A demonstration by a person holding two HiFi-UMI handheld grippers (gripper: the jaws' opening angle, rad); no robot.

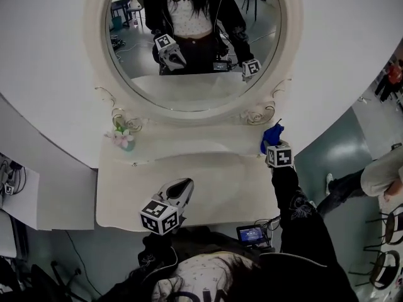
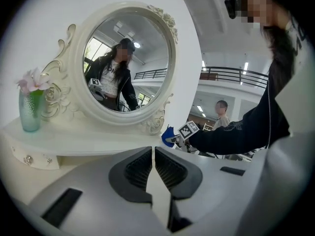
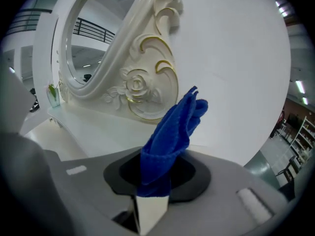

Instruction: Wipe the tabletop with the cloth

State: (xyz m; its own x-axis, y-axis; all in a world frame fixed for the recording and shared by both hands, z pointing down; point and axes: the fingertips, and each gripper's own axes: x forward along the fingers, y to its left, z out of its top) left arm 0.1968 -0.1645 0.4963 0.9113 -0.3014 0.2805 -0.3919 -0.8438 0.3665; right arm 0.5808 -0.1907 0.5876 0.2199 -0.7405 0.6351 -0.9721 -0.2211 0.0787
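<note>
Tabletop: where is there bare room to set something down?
The broad middle of the tabletop, between the left gripper and the right gripper holding the cloth, is bare. Only the vase occupies the back ledge's left end.

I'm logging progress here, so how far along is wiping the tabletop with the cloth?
Done: the blue cloth is pinched in the right claw. In hand: it is held at the right rear corner of the tabletop, beside the mirror frame; contact isn't clear. Left: the wiping itself seems not yet done. The left claw is shut and empty.
</note>
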